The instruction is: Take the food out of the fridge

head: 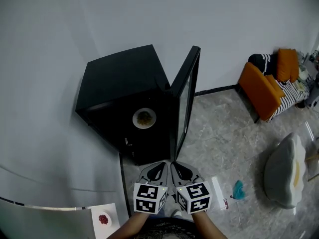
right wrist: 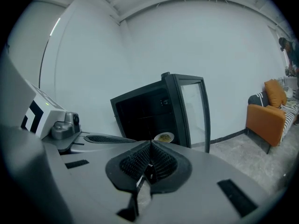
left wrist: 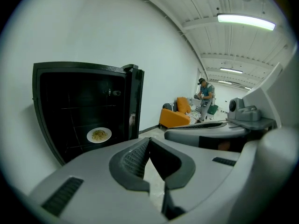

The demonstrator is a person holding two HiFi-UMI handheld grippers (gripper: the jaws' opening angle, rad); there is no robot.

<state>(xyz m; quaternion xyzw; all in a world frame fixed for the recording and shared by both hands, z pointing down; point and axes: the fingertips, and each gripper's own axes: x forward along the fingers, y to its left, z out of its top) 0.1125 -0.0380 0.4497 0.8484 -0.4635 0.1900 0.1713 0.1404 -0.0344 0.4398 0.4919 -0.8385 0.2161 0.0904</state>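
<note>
Grey floor [head: 219, 133], black fridge [head: 124, 81] w/ door [head: 187, 93] open already. Plate of food [head: 144, 118] sits inside it, not out yet. Your left gripper [head: 161, 165] & right gripper [head: 176, 165]: jaws closed, holding nothing.

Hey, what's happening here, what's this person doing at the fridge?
A person stands in front of a small black fridge whose door is swung open. A plate of food sits on a shelf inside, untouched. The left gripper and right gripper are held side by side close to the person's body, short of the fridge. Both have their jaws together with nothing between them, so the food is not yet picked up.
</note>
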